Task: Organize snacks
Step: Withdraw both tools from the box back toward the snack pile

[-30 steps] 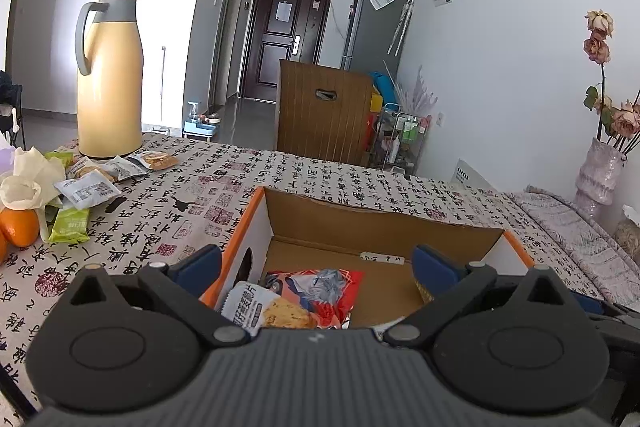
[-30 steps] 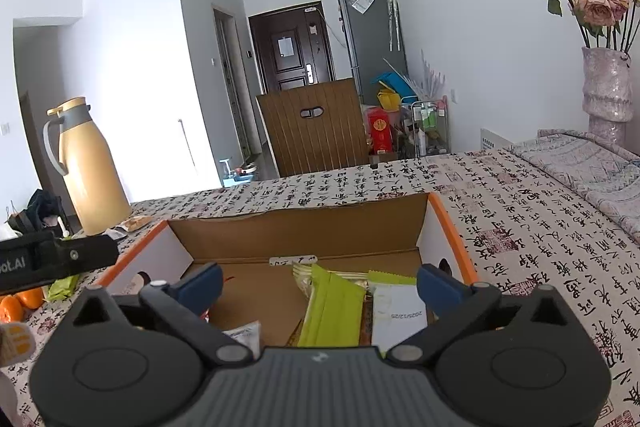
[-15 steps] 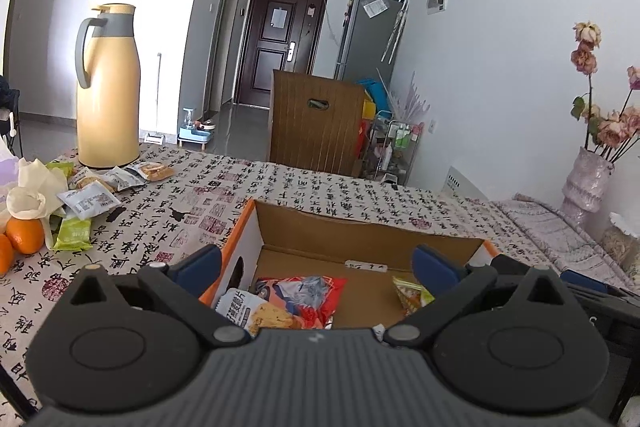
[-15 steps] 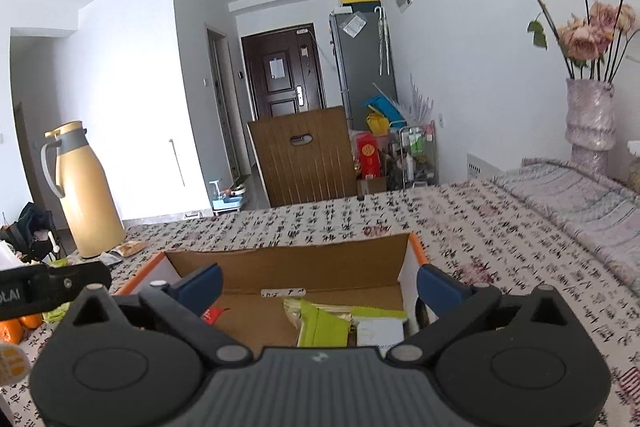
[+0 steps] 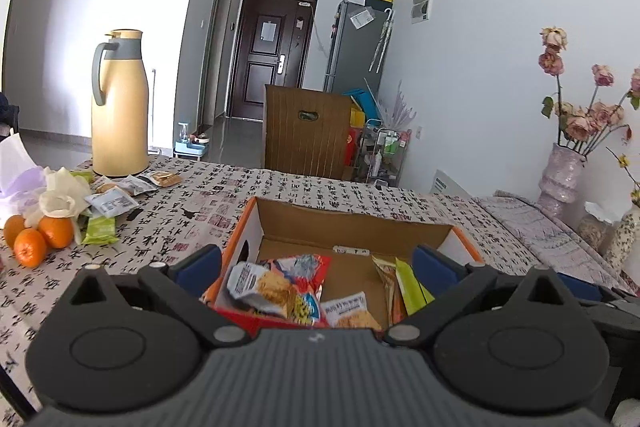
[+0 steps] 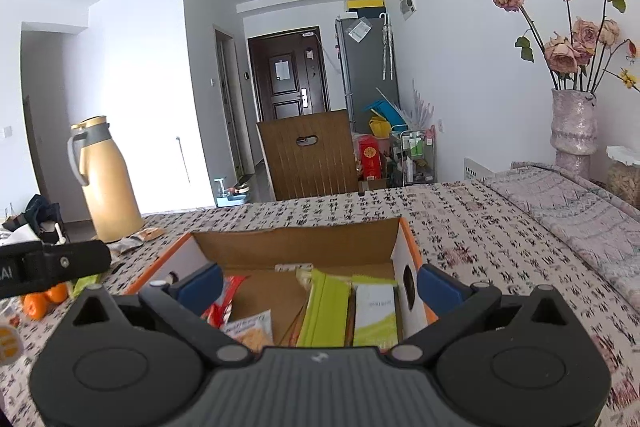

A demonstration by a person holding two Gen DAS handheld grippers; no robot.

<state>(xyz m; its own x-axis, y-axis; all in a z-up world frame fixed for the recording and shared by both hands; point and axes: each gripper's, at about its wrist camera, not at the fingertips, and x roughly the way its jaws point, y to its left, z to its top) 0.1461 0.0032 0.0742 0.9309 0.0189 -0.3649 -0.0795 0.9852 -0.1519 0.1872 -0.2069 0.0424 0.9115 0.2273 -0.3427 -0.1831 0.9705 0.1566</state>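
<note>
An open cardboard box [image 5: 352, 227] with orange-edged white sides and a brown inside sits on the patterned tablecloth [image 5: 320, 191], just ahead of both grippers. The left gripper [image 5: 316, 265] hangs over its near edge, fingers spread wide and empty; the right gripper [image 6: 318, 283] likewise, released. Inside, a red crinkled snack bag [image 5: 280, 283] lies toward 9 o'clock, and green packets [image 6: 326, 309] stand on edge toward 3 o'clock. More snack packets [image 5: 116, 201] lie loose at 10 o'clock, by the oranges [image 5: 36, 237] and yellow thermos [image 5: 118, 103].
</note>
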